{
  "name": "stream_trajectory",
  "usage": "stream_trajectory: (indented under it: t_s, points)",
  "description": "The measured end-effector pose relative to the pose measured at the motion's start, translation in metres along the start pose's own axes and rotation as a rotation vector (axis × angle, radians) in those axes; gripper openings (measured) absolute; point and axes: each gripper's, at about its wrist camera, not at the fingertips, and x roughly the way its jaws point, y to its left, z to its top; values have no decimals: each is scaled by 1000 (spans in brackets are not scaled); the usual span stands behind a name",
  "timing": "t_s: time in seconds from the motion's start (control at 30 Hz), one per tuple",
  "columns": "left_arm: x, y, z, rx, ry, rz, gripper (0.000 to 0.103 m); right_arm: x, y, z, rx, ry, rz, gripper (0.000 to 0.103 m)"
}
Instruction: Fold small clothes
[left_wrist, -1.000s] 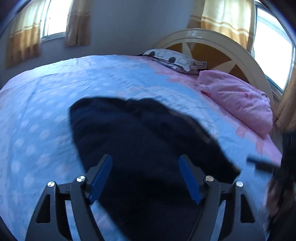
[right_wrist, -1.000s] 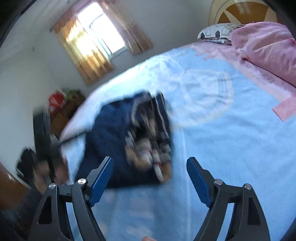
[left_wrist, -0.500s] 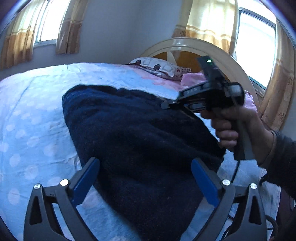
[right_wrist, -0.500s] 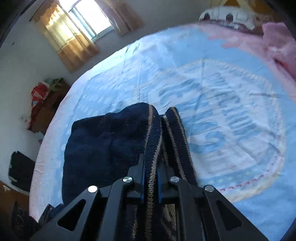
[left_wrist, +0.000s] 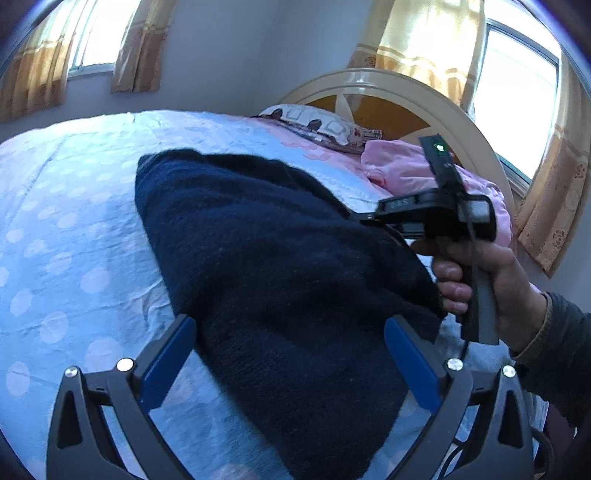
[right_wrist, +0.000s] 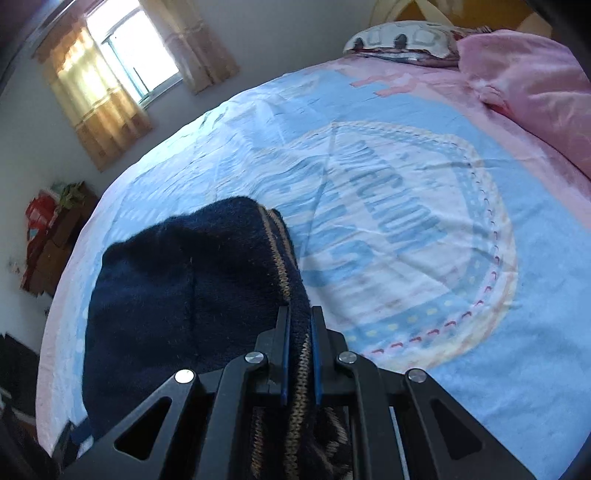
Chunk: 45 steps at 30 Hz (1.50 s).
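Observation:
A dark navy knitted sweater (left_wrist: 266, 273) lies folded on the light blue bedsheet (left_wrist: 66, 236). My left gripper (left_wrist: 290, 354) hangs open just above the sweater's near part, its blue pads wide on either side and not pressing it. In the right wrist view the same sweater (right_wrist: 177, 280) shows a tan-striped knit edge. My right gripper (right_wrist: 300, 325) is shut on that striped edge. The left wrist view shows the right gripper (left_wrist: 373, 218), held by a hand (left_wrist: 480, 273), at the sweater's right edge.
A pink quilt (right_wrist: 532, 88) and a patterned pillow (right_wrist: 402, 40) lie at the head of the bed by the round headboard (left_wrist: 399, 99). Curtained windows (left_wrist: 92, 48) line the walls. Red and green items (right_wrist: 48, 221) sit beyond the bed's far left side.
My right gripper came in over the sweater and shut on its striped edge. My left gripper opened wider and dropped a little closer to the sweater.

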Motion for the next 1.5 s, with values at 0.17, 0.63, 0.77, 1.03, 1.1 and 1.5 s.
stream_trajectory:
  t_s: [0.17, 0.63, 0.77, 1.03, 1.1, 1.5]
  points:
    - [2, 1, -1, -26, 12, 0, 103, -54, -6, -10, -35, -80, 65, 42]
    - [7, 5, -3, -33, 45, 8, 103, -43, -21, -70, -80, 65, 172, 0]
    - [-4, 7, -3, -55, -10, 49, 103, -56, -20, -60, -82, 87, 181, 4]
    - [-2, 12, -5, -84, -5, 122, 103, -62, 83, -3, -329, -52, 110, 78]
    - [3, 17, -4, -110, 21, 132, 103, -26, 99, 1, -359, 12, 68, 69]
    - [9, 37, -7, -210, 85, 92, 103, 0, 69, 5, -286, 59, -39, 68]
